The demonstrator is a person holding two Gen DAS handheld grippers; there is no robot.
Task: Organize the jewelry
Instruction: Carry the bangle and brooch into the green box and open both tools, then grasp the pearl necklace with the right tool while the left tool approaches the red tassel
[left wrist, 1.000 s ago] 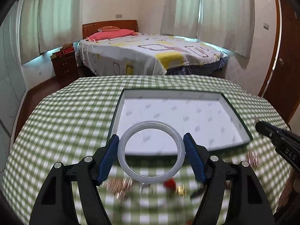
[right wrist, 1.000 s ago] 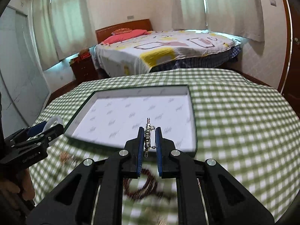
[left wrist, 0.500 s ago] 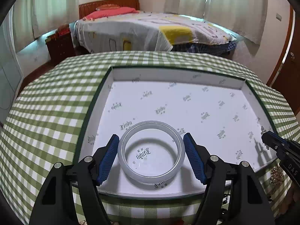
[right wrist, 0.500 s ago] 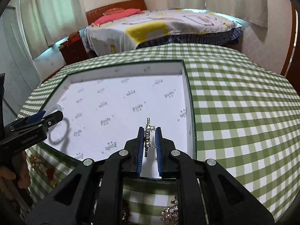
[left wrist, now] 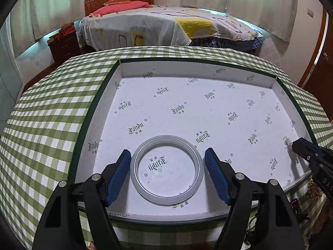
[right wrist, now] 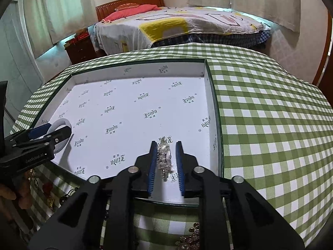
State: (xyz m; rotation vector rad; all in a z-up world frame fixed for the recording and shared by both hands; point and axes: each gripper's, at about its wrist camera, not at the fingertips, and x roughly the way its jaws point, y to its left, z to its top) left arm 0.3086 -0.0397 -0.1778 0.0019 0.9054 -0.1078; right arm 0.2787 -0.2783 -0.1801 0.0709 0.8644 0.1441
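Observation:
A white bangle (left wrist: 166, 168) lies flat on the floor of a shallow white box (left wrist: 195, 73) with a dark green rim. My left gripper (left wrist: 168, 174) is open around the bangle, its blue pads a little clear of it on both sides. In the right wrist view a small silver crystal piece (right wrist: 164, 158) lies in the box near its front right corner. My right gripper (right wrist: 166, 162) is open, its pads apart on either side of the piece. The bangle (right wrist: 62, 125) and the left gripper also show at the left there.
The box sits on a round table with a green checked cloth (right wrist: 270, 125). Loose jewelry lies on the cloth in front of the box: beads and gold pieces (right wrist: 47, 189), (right wrist: 189, 239), (left wrist: 312, 189). A bed and curtains stand behind.
Both grippers moved forward over the box and lowered. The left gripper opened and let go of the bangle. The right gripper opened and let go of the silver piece.

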